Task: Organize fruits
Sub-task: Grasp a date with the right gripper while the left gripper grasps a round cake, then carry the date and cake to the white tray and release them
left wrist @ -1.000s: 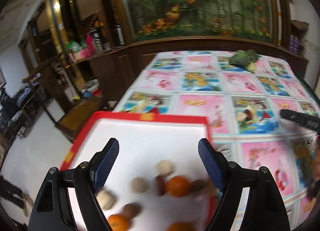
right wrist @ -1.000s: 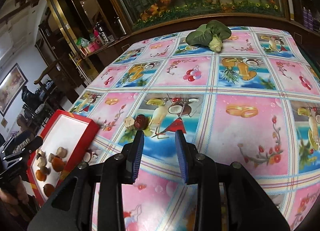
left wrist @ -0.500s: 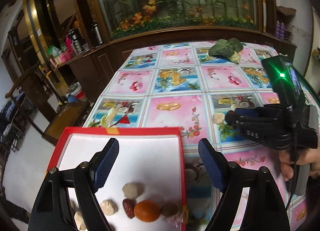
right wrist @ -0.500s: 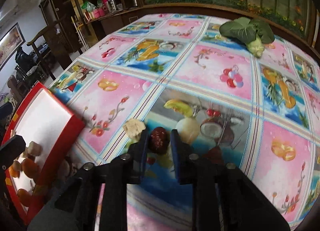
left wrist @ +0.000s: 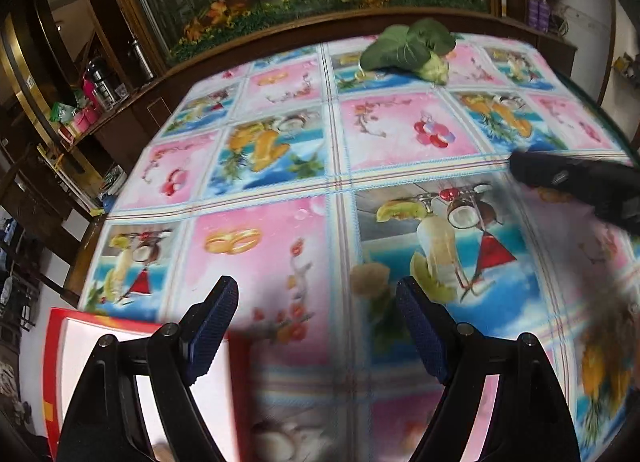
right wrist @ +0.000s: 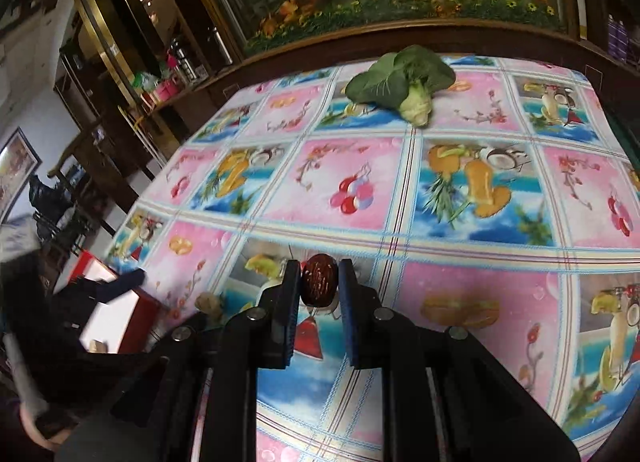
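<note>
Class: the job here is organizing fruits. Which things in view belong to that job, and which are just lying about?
Part of the job:
red date, held in the right gripper
pale fruit on the tablecloth
red tray
left gripper, open

Lying about:
leafy green vegetable
printed tablecloth

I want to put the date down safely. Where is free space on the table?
The wide cloth between the leafy green and the right gripper, which holds the date, is bare. It is crowded at the left: the red tray, the pale fruit and the left gripper.
</note>
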Tool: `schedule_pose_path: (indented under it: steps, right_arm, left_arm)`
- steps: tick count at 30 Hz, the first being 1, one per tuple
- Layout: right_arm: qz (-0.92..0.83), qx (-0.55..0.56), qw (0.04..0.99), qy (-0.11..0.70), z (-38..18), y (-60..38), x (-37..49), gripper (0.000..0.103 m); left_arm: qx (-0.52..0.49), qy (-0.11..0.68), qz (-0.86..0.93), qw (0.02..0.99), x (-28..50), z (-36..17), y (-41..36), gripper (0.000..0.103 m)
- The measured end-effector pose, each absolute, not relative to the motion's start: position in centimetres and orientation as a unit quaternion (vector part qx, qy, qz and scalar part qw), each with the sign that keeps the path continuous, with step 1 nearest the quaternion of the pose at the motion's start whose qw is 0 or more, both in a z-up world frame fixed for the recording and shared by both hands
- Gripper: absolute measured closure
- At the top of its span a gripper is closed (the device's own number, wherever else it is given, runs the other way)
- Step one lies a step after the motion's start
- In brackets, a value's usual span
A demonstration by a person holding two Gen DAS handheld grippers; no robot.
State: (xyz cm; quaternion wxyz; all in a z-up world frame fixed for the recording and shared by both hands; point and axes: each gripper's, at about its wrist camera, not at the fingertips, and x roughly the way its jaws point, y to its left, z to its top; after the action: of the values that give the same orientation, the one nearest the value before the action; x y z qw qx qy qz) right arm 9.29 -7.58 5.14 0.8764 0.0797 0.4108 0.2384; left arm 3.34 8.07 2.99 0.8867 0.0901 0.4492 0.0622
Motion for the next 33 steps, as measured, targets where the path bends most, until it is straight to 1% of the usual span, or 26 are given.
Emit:
schedule_pose_path:
  steps: [1,2,6,9,10,11,15,20,24,27,33]
  right_arm:
    - [0.238,0.084,0.878,0.406,5.4,-7.8,9.3,0.082]
    - [0.238,0.09,0.879,0.404,5.6,-7.9,9.3,0.082]
    - [0.244,0.1,0.876,0.404,5.9,-7.8,9.4,0.082]
    - [0.246,0.101,0.876,0.402,6.0,-7.9,9.1,0.082]
    - [0.246,0.102,0.877,0.399,6.1,-7.9,9.1,0.082]
    - [0.247,0.103,0.878,0.397,6.2,-8.1,9.0,0.082]
    - [0.251,0.113,0.882,0.382,6.9,-8.4,8.7,0.082]
    - [0.284,0.111,0.878,0.37,7.7,-7.0,7.3,0.082]
    - [0.326,0.088,0.872,0.354,8.9,-3.2,4.1,0.082]
    - [0.36,0.083,0.863,0.345,9.4,0.1,1.3,0.082]
    - [0.406,0.067,0.844,0.345,8.9,6.4,-3.4,0.082]
  left_arm:
    - [0.085,0.453,0.061,0.885,3.6,2.7,8.0,0.025]
    - [0.08,0.455,0.061,0.885,3.8,2.4,8.0,0.032]
    - [0.069,0.459,0.057,0.884,4.3,1.7,7.7,0.046]
    - [0.061,0.459,0.044,0.885,4.6,1.7,7.3,0.065]
    - [0.06,0.459,0.035,0.886,4.7,1.6,7.0,0.077]
    - [0.063,0.458,0.031,0.886,4.6,1.6,6.7,0.08]
    - [0.076,0.444,0.042,0.892,3.6,2.3,6.2,0.08]
    - [0.098,0.376,0.079,0.918,-0.4,6.7,7.0,0.08]
    - [0.104,0.328,0.123,0.931,-4.5,10.2,9.5,0.08]
    - [0.101,0.31,0.153,0.933,-7.3,11.5,11.9,0.08]
    - [0.084,0.299,0.195,0.93,-11.2,12.3,16.4,0.08]
